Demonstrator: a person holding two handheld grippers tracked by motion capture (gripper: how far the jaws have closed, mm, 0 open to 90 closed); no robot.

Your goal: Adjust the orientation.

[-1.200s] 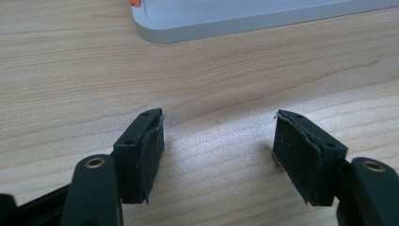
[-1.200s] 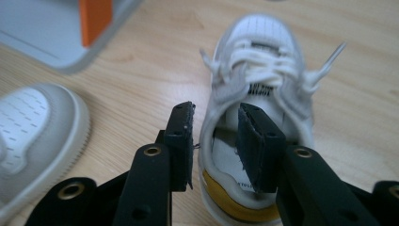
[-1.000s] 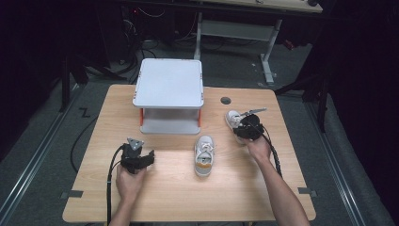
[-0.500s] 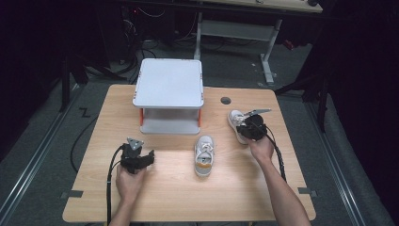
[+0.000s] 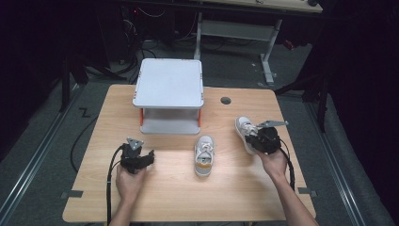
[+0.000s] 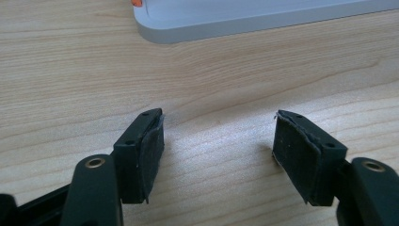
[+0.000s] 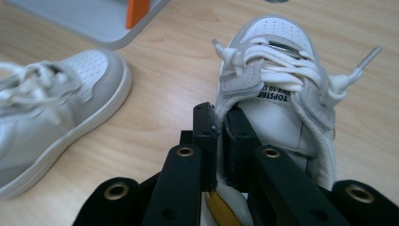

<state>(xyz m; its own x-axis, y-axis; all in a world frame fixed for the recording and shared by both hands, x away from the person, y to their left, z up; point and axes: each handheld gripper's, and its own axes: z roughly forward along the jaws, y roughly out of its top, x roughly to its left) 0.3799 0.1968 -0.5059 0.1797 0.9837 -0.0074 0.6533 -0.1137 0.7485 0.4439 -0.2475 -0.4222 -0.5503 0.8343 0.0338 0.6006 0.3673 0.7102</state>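
right hand-held gripper (image 5: pixel 258 136) jaws just closing — clamped on right shoe (image 5: pixel 245 129), dragged nearer the person

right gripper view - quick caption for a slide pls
Right gripper pinches the collar of a white sneaker; its mate lies beside it on the wooden table.
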